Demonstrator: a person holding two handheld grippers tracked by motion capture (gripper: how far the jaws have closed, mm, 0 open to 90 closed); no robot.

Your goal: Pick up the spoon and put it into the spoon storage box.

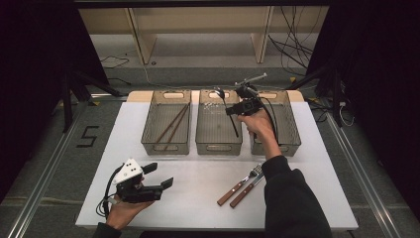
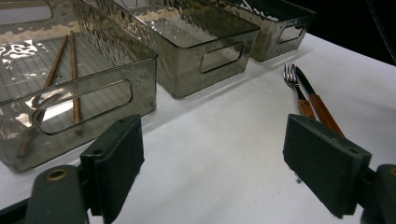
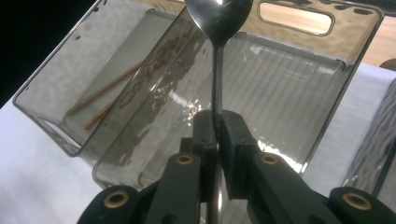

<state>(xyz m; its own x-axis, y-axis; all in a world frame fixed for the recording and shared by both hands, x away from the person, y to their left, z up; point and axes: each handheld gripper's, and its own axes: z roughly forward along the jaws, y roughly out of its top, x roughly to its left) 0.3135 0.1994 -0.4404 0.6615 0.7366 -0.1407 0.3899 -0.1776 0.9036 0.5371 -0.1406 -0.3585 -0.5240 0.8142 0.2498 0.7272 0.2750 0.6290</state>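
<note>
Smoked, translucent plastic forms three rectangular bins set side by side along the far edge of the white bench (image 1: 208,173). Left bin (image 1: 148,134): holds a pair of brown chopsticks (image 1: 172,125) lying lengthwise on its ribbed floor; the left gripper view shows them through the near wall with its handle cut-out. Middle bin (image 1: 218,146): the right gripper (image 1: 236,110), held in the person's right hand (image 1: 258,125), hovers above it. Its fingers (image 3: 234,140) are clamped on the handle of a metal spoon (image 3: 217,18), whose bowl points toward the far edge of the bench; in the right gripper view the stem rises between the two closed pads and the bowl sits over the dividing walls of the left and middle bins. Right bin (image 1: 292,134): partly hidden behind the right hand and forearm; its contents cannot be made out. Near the front edge of the bench, right of centre, a fork (image 1: 241,184) and a knife (image 1: 247,191) with brown wooden handles lie parallel and just beside each other, tips toward the bins, close to the dark sleeve (image 1: 289,198). Left gripper (image 1: 158,176): held low over the front left corner of the bench by the left hand (image 1: 126,210), its fingers (image 2: 116,163) spread wide apart and holding nothing; bare bench shows between them.
</note>
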